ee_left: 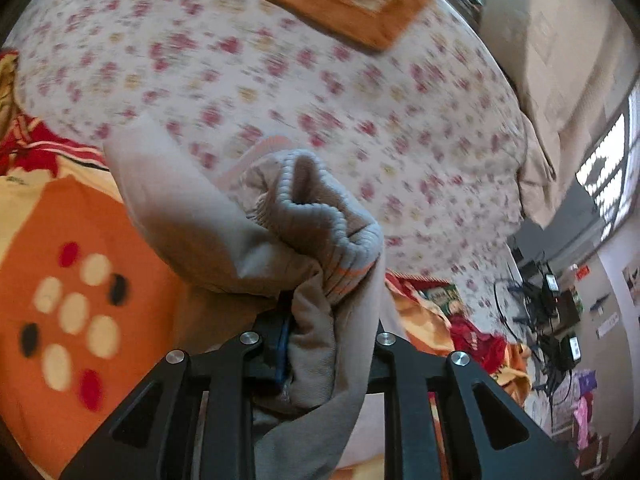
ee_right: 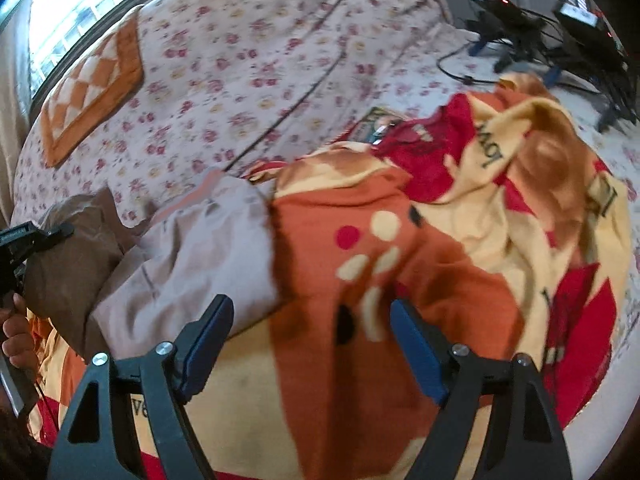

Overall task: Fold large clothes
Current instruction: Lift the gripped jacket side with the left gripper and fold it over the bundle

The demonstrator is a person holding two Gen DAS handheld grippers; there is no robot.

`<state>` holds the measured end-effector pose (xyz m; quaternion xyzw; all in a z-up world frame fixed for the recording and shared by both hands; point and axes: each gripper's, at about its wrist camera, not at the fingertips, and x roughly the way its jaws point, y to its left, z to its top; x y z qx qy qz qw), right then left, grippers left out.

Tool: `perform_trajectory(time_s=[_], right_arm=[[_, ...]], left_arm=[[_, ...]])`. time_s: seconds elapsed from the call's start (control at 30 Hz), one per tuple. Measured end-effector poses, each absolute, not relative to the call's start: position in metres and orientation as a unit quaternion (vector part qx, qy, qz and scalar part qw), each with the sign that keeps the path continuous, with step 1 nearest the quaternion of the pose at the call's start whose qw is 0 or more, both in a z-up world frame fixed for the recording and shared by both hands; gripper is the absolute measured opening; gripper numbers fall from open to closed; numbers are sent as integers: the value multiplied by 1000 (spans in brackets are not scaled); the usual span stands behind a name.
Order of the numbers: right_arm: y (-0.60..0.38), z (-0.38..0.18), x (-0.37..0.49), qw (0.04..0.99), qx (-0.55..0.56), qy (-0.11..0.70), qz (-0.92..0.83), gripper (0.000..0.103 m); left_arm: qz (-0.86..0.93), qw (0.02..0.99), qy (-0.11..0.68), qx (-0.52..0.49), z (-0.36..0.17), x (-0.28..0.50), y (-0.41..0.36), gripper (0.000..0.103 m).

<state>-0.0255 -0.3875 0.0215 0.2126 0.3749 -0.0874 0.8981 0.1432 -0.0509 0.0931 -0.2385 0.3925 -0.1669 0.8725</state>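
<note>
Gripping a bunched wad of grey sweatshirt [ee_left: 256, 232], left gripper [ee_left: 320, 344] has its jaws clamped on the fabric near the ribbed cuff [ee_left: 332, 216], cloth lifted and spilling over the fingers toward 6 o'clock. Right gripper [ee_right: 312, 344] hangs empty, jaws wide apart, blue pads [ee_right: 416, 352] above the orange dotted blanket [ee_right: 384, 264]. In the right wrist view the rest of the sweatshirt lies at 9 to 10 o'clock on that blanket, a darker brown part hanging by the left tool at the frame's left edge. Beyond, floral bedsheet [ee_right: 248, 64], orange checked cushion [ee_right: 88, 92] at 10 o'clock, camera gear with cables [ee_right: 552, 28] at 1 o'clock.

Risk, as a judgement: the hold is on a thick bundle, not one edge, so layers could slip out or fold crooked when pulled. The right jaws could also pinch blanket along with garment, dragging both. Motion blur hides finer detail.
</note>
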Motion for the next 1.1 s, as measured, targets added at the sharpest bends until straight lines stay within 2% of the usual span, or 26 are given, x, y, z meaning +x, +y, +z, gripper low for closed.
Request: perform_trajectory(time_s=[0.37, 0.7, 0.8, 0.87, 0.93, 1.1], right_arm=[[-405, 12, -27, 887, 254, 378, -79, 84], [-422, 8, -32, 881, 274, 373, -98, 84], [-426, 8, -35, 882, 271, 370, -111, 84], [-428, 8, -35, 881, 273, 368, -121, 84], [-430, 10, -35, 881, 276, 361, -133, 84], [-429, 17, -35, 885, 270, 346, -154, 84]], left_arm=[[-196, 859, 428, -203, 69, 149, -163, 8], [-172, 868, 445, -139, 20, 150, -203, 14], [-173, 880, 427, -115, 17, 139, -209, 27], [-181, 882, 422, -105, 19, 135, -215, 44], [-192, 881, 422, -97, 23, 133, -220, 52], [-262, 859, 422, -127, 42, 124, -207, 55]])
